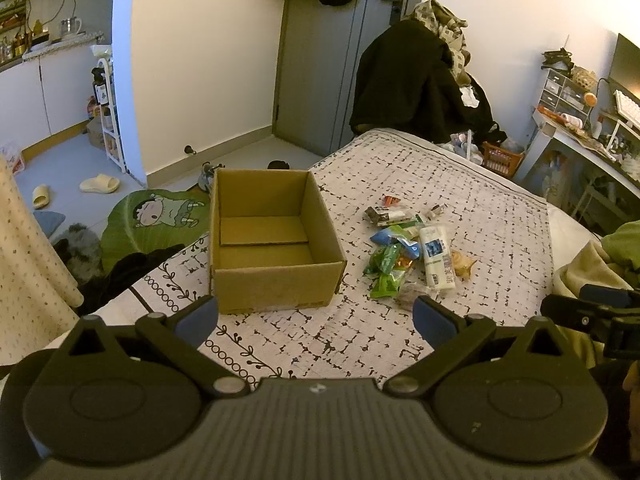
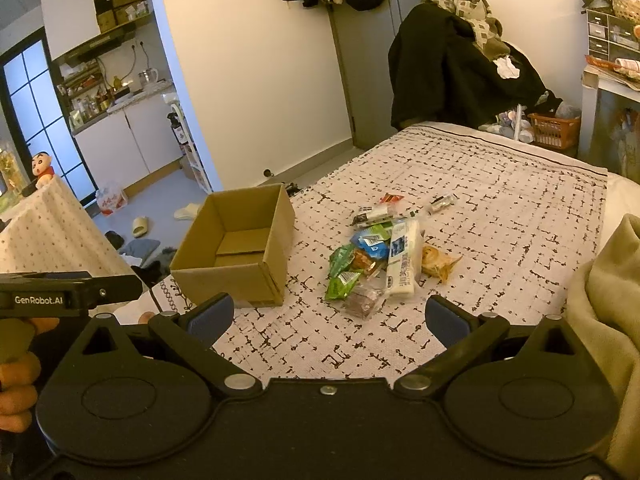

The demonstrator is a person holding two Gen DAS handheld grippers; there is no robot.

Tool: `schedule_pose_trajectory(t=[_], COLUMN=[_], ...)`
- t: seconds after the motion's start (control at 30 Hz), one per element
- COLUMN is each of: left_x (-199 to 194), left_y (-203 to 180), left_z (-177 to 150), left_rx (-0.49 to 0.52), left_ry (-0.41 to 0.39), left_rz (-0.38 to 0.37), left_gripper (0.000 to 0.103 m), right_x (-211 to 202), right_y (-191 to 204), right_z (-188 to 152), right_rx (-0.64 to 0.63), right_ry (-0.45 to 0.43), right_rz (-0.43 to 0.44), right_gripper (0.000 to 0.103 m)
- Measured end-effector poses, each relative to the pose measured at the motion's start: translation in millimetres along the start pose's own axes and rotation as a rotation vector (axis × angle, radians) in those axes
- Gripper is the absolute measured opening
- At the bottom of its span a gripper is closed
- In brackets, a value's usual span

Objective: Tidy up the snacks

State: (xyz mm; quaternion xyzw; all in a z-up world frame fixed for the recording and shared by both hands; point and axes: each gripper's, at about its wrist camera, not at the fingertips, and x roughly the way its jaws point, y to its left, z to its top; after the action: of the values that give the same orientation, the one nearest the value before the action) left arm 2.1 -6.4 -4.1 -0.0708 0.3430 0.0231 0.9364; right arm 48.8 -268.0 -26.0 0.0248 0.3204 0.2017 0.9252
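My left tongs (image 1: 316,316) sit low at the bottom of the left wrist view, blue pads spread wide apart, nothing between them, hovering above the bed (image 1: 500,216). My right tongs (image 2: 328,316) are posed the same in the right wrist view: pads wide apart, empty, over the patterned bedspread. In the right wrist view the left device shows at the left edge, with the person's hand (image 2: 16,384) gripping it at lower left.

The cardboard box (image 1: 276,280) is open-topped and empty, centre of the left view, just ahead of the left pad; flaps lie flat on its floor. In the right view the box (image 2: 224,276) sits centre-left. The snack pile (image 1: 408,248) lies right of the box on the bed, apart from it: a white packet (image 1: 438,258), green wrappers (image 1: 384,268), blue ones, an orange-brown one on the pile's right edge, a clear packet nearest the tongs. In the right view the snacks (image 2: 380,256) lie mid-frame, straight ahead between the pads.

Nothing blocks either tongs' way to the pile. A beige blanket (image 2: 604,320) crowds the right edge. A chair heaped with dark clothes (image 1: 420,84) stands beyond the bed's far end, the door (image 1: 320,60) behind it.
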Motion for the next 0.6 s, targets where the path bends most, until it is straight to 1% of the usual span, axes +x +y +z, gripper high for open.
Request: schedule_pose_trajectory(t=[0.6], left_x=[2.9], left_y=[-0.3], left_z=[-2.7], left_rx=[0.002], left_ry=[0.002], left_rz=[-0.001], left_gripper=[0.102], right_x=[-0.6], right_y=[1.0], right_z=[0.1], right_rx=[0.0], right_ry=[-0.001], right_rz=[-0.004], right_gripper=[0.103])
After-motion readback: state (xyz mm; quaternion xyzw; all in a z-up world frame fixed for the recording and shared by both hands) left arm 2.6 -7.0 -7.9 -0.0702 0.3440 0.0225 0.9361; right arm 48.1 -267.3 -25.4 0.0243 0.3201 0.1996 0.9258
